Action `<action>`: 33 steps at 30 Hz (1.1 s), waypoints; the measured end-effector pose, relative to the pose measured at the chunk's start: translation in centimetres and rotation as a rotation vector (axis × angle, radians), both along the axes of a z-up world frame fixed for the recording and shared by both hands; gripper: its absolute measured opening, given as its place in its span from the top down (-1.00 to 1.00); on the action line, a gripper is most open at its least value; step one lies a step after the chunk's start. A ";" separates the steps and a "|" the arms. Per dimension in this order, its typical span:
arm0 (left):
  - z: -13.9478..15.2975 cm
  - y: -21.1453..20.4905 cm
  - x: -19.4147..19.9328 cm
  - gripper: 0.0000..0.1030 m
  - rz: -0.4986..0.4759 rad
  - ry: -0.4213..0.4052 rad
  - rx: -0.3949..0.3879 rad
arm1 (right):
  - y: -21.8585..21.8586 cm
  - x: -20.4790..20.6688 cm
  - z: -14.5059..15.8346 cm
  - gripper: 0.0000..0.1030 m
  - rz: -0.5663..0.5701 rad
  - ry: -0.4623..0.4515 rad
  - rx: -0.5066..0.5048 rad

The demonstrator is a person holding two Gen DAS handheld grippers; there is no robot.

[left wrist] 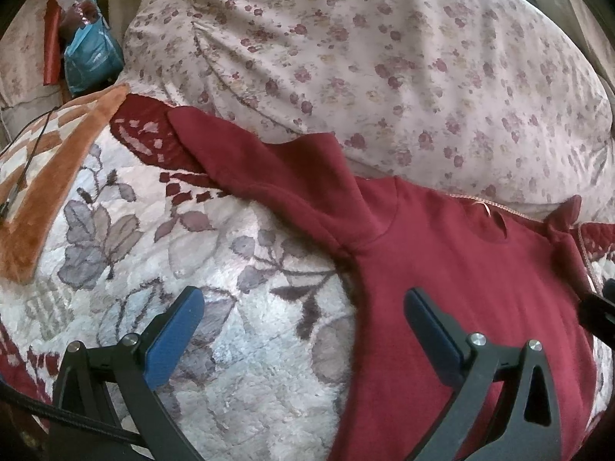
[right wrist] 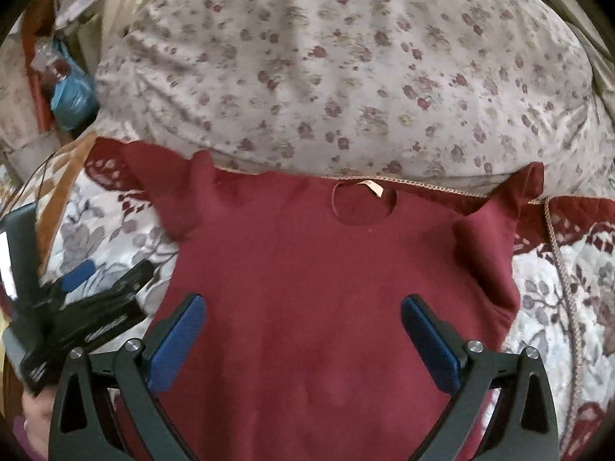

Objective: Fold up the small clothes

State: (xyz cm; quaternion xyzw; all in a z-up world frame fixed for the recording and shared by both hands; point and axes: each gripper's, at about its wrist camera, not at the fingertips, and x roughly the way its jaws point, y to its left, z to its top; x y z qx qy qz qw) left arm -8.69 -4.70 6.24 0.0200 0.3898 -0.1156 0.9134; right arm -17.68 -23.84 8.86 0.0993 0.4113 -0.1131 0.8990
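A small dark red sweater [right wrist: 315, 269] lies flat on a floral plush blanket [left wrist: 230, 345], collar toward a big pillow. Its left sleeve [left wrist: 246, 161] stretches out to the far left; the right sleeve [right wrist: 496, 230] is bunched and folded back at the shoulder. My left gripper [left wrist: 303, 307] hovers open over the sweater's left edge, one finger above the blanket, the other above the red cloth. My right gripper [right wrist: 303, 311] stands open above the middle of the sweater's body, holding nothing. In the right wrist view the left gripper [right wrist: 96, 299] shows at the left, held by a hand.
A large floral-print pillow [right wrist: 346, 69] fills the far side right behind the collar. An orange-bordered blanket [left wrist: 50, 176] and a thin black cable [left wrist: 30, 153] lie at the left. A blue bag [left wrist: 90, 57] and red items sit at the far left.
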 end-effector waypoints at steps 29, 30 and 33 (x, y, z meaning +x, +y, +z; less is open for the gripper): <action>-1.4 -1.0 1.5 -1.00 0.006 0.019 0.034 | -2.7 5.1 -8.9 -1.00 -0.131 0.064 -0.053; -1.4 -1.1 1.6 -1.00 0.005 0.019 0.037 | -2.7 5.1 -9.0 -1.00 -0.129 0.065 -0.053; -1.5 -1.2 1.7 -1.00 0.004 0.021 0.044 | -2.7 5.4 -9.6 -1.00 -0.123 0.084 -0.046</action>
